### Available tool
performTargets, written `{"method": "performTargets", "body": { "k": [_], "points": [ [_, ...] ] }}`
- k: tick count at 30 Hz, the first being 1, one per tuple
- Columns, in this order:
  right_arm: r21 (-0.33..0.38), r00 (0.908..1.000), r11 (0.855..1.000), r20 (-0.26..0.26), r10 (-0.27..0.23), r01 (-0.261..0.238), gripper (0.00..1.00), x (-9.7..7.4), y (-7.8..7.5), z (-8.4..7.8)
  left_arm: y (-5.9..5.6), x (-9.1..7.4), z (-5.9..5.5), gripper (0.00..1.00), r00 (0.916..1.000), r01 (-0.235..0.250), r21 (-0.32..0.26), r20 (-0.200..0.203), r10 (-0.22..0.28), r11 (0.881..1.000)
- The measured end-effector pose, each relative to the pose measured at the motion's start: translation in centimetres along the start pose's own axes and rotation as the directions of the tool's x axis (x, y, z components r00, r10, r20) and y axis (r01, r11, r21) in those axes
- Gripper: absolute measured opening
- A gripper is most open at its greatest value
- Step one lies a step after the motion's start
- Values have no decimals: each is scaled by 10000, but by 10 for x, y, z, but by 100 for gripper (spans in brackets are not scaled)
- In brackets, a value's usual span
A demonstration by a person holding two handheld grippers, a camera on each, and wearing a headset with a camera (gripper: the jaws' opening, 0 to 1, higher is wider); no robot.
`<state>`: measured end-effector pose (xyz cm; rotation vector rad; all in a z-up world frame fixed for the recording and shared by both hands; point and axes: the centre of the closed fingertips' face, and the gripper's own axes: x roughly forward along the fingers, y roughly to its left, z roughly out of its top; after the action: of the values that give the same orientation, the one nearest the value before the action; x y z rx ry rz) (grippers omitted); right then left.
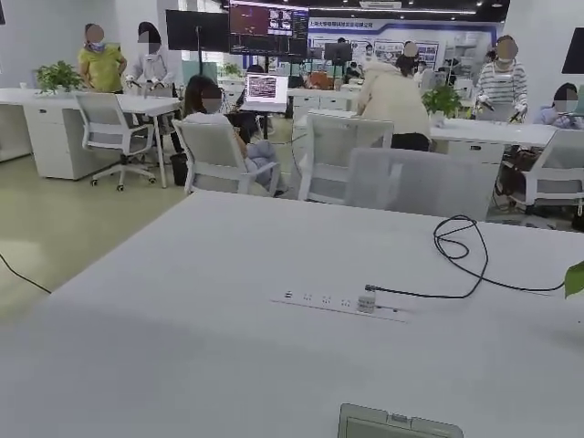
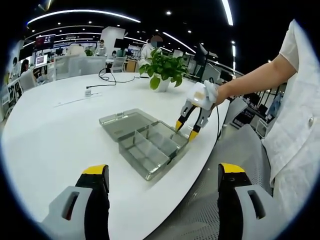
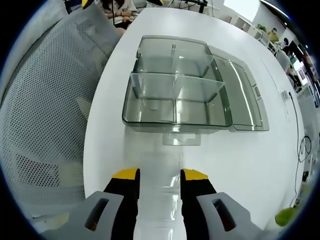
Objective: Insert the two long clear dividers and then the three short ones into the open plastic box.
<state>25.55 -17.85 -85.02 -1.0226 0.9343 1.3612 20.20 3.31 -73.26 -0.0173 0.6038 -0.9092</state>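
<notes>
Head view: your plastic box [image 1: 399, 427] peeks in at the near edge of the white table [image 1: 182, 319]. Left gripper view: your left gripper [image 2: 163, 169] is spread wide and empty, with the box beyond it. Right gripper view: your right gripper [image 3: 159, 175] pinches a clear divider [image 3: 172, 160] just before the box.

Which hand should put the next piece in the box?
Right. The right gripper seems to pinch a clear divider just short of the open box; the left gripper is open, empty and farther back.

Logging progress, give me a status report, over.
Left gripper open, clear of box. Right gripper shut on clear divider, short of open box. Nothing blocking.
</notes>
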Motion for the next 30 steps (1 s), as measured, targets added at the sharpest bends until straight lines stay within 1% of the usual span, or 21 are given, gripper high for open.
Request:
{"method": "performTargets", "body": {
  "k": [5,10,17,21,27,29,30],
  "points": [
    [156,9998,9997,92,-183,182,33,-8,-2,0,-1,1,1,92,10000,47,22,38,-47,10000],
    [398,9990,9983,75,-438,435,33,-15,-6,-2,-2,2,2,92,9999,119,69,46,-119,9999],
    [650,9965,9946,136,-825,815,33,-29,-10,-2,-2,2,5,92,9998,188,89,92,-188,9998],
    [717,9932,9910,218,-1145,1127,33,-41,-11,1,1,3,9,90,9997,181,-113,157,-179,9998],
    [687,9848,9846,558,-1646,1607,33,-62,-12,16,-1,4,22,88,9982,302,-395,534,-281,9988],
    [630,9808,9819,682,-1827,1785,33,-70,-12,24,-2,6,27,88,9977,404,-679,574,-365,9969],
    [612,9793,9810,735,-1885,1842,33,-73,-12,27,-4,7,26,88,9981,470,-1094,457,-422,9929]
  ]
}}
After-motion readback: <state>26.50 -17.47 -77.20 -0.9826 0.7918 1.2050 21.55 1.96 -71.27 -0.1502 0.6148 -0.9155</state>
